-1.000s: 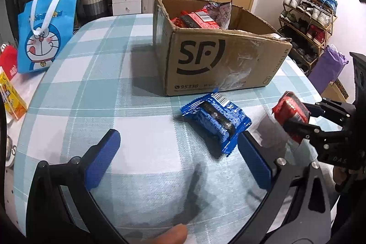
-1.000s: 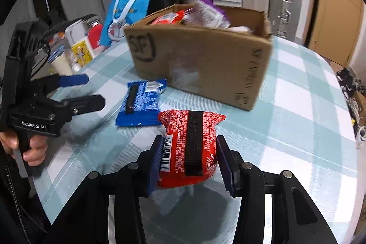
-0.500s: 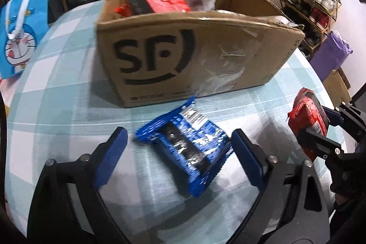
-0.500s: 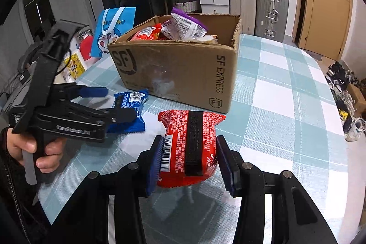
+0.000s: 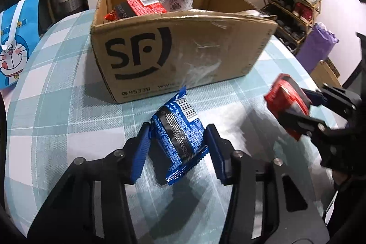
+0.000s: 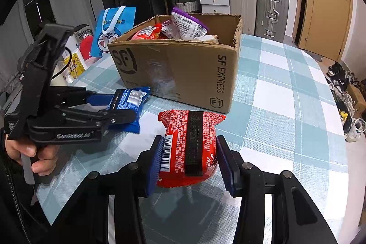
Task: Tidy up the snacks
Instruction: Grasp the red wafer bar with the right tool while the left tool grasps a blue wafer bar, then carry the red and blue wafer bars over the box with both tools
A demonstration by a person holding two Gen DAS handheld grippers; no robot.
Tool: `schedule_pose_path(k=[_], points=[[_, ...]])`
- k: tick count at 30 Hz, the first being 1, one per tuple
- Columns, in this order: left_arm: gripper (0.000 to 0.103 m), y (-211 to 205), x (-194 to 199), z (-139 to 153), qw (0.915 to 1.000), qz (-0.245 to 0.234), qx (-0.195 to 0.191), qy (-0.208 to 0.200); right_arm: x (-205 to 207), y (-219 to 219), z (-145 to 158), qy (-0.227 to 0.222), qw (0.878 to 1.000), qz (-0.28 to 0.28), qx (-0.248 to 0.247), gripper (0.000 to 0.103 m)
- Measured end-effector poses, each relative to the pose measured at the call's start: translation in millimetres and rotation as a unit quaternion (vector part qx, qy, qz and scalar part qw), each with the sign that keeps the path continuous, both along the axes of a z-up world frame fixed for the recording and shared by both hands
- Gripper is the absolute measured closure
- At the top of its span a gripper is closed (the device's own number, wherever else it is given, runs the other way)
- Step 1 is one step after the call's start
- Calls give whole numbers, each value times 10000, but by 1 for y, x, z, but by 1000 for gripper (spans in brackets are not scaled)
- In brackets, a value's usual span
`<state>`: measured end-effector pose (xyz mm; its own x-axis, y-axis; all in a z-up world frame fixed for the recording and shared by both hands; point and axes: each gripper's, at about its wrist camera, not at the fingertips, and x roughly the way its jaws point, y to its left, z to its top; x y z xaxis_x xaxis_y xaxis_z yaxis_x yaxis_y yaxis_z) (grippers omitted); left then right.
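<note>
Before the open brown cardboard box (image 5: pixel 183 42), left gripper (image 5: pixel 178 141) closing onto blue foil snack packet (image 5: pixel 178 129); right gripper (image 6: pixel 188 157) clenches red snack packet (image 6: pixel 189 143). Blue cartoon bag (image 6: pixel 112 31) stands behind.

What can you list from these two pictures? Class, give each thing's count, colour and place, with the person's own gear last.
cardboard box: one, brown, on table, snacks inside
blue snack packet: one, on table before box
red snack packet: one, held above table
cartoon bag: one, blue, left of box
table: one, teal-white check
suitcases: several, silver, white and teal, by back wall
left gripper: black, blue pads, closing around blue packet
right gripper: black, blue pads, clamping red packet
</note>
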<state>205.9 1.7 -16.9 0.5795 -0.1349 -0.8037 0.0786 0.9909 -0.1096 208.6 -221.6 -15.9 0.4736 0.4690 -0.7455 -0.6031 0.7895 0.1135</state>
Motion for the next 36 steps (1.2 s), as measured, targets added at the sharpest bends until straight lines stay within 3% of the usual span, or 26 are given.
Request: schedule_pose_path(k=[9,20,29,36], points=[[58,19,-39,36,9980,58,-269,-575,-9,2,12,-256,9994,59,240,57],[58,38,-53,96,9908,217,-316,-1297,-12,2,48,-654,9950,-179,729,57],[58,41,-25,132,9865,319,-217,-1594,19,14,80,-820,9894,-560,1058,57],[58,40,25,137,9865,396,-175,-1582,56,26,81,-661,9869,-874,1182,57]])
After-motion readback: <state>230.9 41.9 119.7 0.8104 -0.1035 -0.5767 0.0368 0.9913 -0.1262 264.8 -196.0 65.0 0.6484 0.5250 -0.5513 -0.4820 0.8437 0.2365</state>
